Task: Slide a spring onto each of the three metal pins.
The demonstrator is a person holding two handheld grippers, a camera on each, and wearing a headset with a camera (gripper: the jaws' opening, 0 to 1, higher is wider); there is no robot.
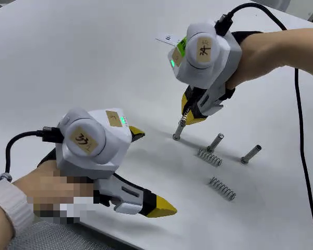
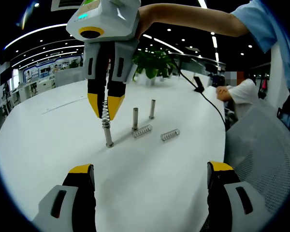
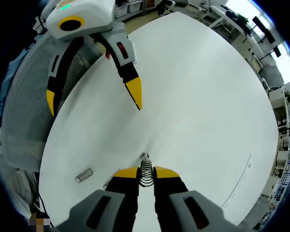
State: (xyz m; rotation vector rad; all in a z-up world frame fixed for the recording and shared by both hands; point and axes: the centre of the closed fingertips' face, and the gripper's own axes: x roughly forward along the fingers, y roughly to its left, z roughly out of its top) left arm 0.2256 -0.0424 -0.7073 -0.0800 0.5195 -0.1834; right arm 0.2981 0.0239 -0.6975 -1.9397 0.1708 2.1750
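**First spring lined up on the first pin**

My right tool (image 3: pixel 146 170) is clamped on a spring (image 2: pixel 105 116). The jaws pinch its upper coils, so the lower end hangs free. I hold the spring upright and in line with the pin (image 2: pixel 108 137) standing straight below my tips, so the coils should slide down the shaft rather than snag. The spring's lower end meets the pin's top. I cannot tell whether any coils are round it yet. I judge the task has barely begun, this being the first of three.

The tool points steeply down. My right wrist is bent downward, and my forearm comes in from my right, raised above the tabletop (image 1: pixel 94 62).

Out to the right of that tool stand the other two pins (image 1: pixel 215 142), both bare and upright. Two loose springs (image 1: pixel 209 157) lie on their sides there. One is just beside the foot of the nearer pin, and the other is closer to me and apart from both pins.

My left tool (image 1: pixel 150 172) holds nothing, and its jaws are wide apart. It sits low over the tabletop near my edge, well apart from the right tool and aimed roughly level towards the pins. From there it stays clear of the work, and I could bring it in to steady a pin if one tips.
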